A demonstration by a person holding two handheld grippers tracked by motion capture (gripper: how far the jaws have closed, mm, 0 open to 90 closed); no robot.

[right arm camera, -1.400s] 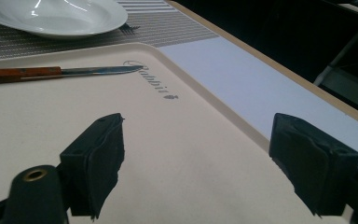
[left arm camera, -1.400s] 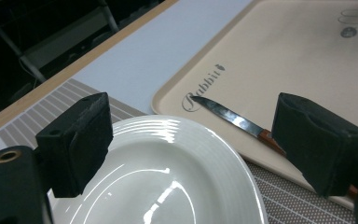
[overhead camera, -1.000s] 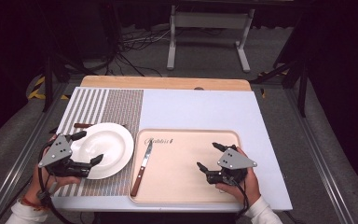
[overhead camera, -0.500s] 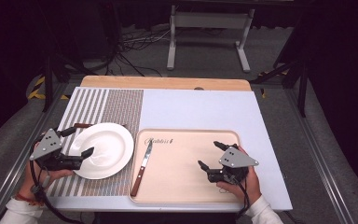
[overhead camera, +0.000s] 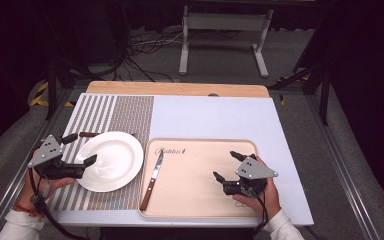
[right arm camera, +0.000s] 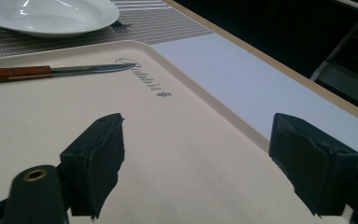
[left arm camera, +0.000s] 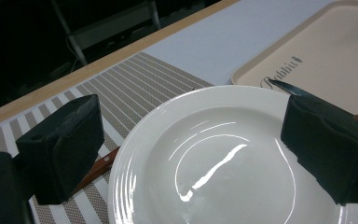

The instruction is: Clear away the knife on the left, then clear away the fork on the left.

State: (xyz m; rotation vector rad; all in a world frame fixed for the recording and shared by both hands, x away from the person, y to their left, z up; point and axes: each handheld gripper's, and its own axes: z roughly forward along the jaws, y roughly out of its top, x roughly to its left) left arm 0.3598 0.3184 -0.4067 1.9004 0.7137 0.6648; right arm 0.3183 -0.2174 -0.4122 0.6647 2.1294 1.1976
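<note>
A white plate lies on the striped placemat at the left. My left gripper is open at the plate's left rim, its jaws spread either side of the plate with nothing held. A wooden-handled knife lies on the beige tray, blade toward the far side. A brown handle pokes out from behind the plate, and fork tines show past its rim. My right gripper hovers open over the tray's right part, empty.
The tray carries a printed logo near the knife blade. A pale blue mat covers the table behind the tray, with a wooden edge at the far side. Dark floor, cables and a metal stand lie beyond.
My left gripper has drawn back to the left, from over the plate to its left rim, still open. The plate appears shifted slightly left. The right gripper stays put.
</note>
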